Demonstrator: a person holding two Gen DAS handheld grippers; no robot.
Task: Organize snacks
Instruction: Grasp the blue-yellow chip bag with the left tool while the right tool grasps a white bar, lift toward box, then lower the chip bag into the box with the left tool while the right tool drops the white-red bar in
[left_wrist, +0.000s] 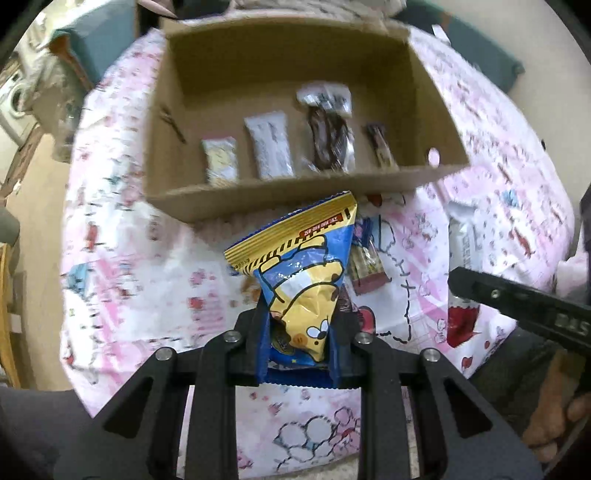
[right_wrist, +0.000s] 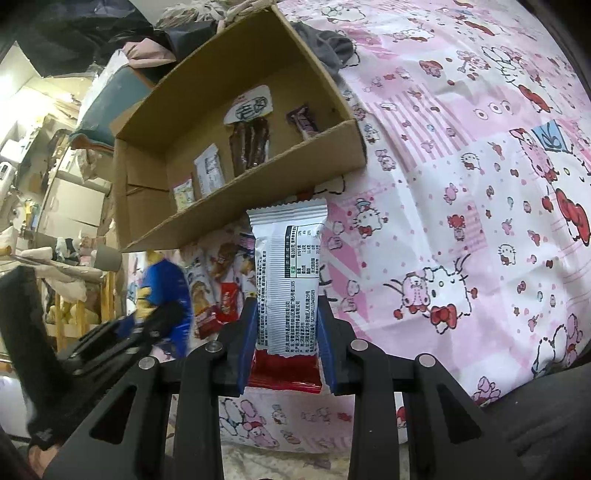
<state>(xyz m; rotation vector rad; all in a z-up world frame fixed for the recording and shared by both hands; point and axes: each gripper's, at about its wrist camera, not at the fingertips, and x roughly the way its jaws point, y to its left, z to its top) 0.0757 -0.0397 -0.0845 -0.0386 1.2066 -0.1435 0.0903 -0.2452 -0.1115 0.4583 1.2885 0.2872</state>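
My left gripper pinches the yellow chip bag; my right gripper pinches a white snack bar. The cardboard box sits just ahead of both, probably closer to the left.

The tabletop is covered with a pink and white cloth printed with cartoon cats. An open cardboard box stands directly on the cloth. In front of the box, a few loose snack packets lie on the cloth, close together. In the left view, one white packet lies apart at the right side.
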